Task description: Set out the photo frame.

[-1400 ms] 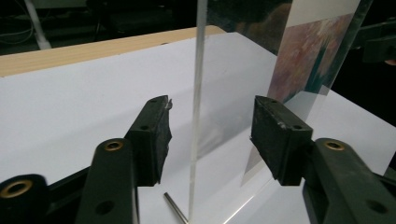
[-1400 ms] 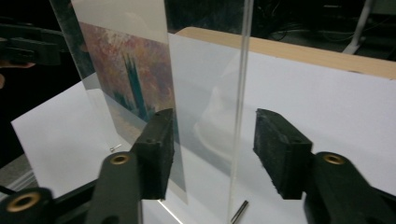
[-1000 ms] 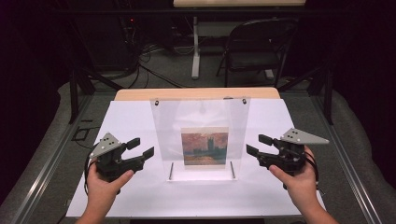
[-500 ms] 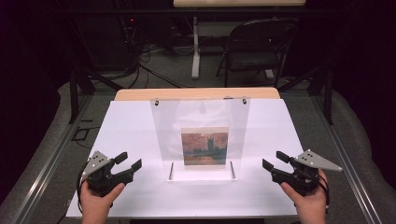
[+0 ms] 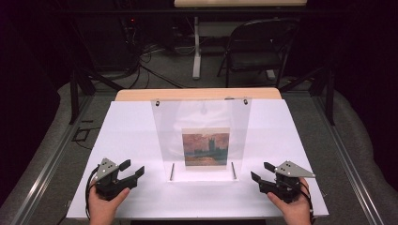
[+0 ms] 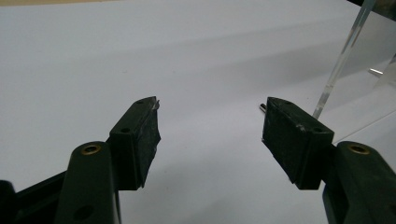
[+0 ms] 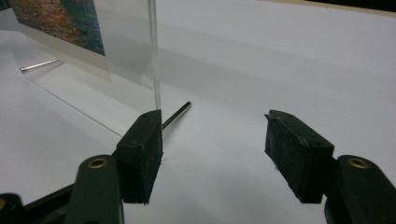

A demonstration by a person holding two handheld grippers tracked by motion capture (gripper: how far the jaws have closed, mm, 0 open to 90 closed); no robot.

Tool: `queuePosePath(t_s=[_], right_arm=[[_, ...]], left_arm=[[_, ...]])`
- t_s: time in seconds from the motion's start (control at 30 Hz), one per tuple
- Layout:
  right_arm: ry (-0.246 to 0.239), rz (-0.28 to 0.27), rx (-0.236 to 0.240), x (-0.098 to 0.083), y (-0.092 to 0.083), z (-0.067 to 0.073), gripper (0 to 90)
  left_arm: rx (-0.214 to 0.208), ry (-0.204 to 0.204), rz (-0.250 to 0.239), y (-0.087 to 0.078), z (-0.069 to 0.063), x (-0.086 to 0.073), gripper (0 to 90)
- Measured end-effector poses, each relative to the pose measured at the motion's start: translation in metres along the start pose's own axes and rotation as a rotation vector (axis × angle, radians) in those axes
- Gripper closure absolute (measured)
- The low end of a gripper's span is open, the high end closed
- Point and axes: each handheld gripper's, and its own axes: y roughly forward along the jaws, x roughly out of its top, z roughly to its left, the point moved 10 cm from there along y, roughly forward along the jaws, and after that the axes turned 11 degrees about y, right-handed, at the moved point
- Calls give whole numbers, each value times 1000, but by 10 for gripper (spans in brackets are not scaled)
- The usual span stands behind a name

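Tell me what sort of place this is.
Probably a lab or recording studio, not a home: a white table stands among black curtains, with loose cables across the floor, a folding chair behind, and a clear picture stand set up as a test piece.

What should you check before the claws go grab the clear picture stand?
1. Left claw open with nothing between its jaws: ok.
2. Right claw open with nothing between its jaws: ok.
3. Clear picture stand standing upright on the white table: ok.
4. Painting sitting straight in the stand: ok.
5. Both claws apart from the stand, one at each side: ok.
6. Two metal pins at the base firmly seated: cannot tell.
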Motion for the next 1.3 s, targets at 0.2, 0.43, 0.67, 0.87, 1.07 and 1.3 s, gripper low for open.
queuePosePath(t_s=[0.2, 0.43, 0.67, 0.87, 1.07, 1.3], right_arm=[[-6, 46, 3, -8, 7, 0, 370], [39, 91, 20, -17, 12, -5, 371], [66, 85, 37, -17, 12, -7, 371], [87, 91, 54, -18, 12, -8, 371], [86, 95, 58, -19, 11, -8, 371], [90, 109, 58, -20, 11, -8, 371]], left_arm=[[-7, 34, 30, 7, -6, -5, 361], [-35, 86, 55, 14, -16, -8, 361], [-59, 106, 78, 18, -21, -12, 361], [-74, 88, 86, 19, -21, -13, 358], [-76, 65, 83, 19, -19, -14, 357], [-78, 50, 78, 18, -18, -14, 357]])
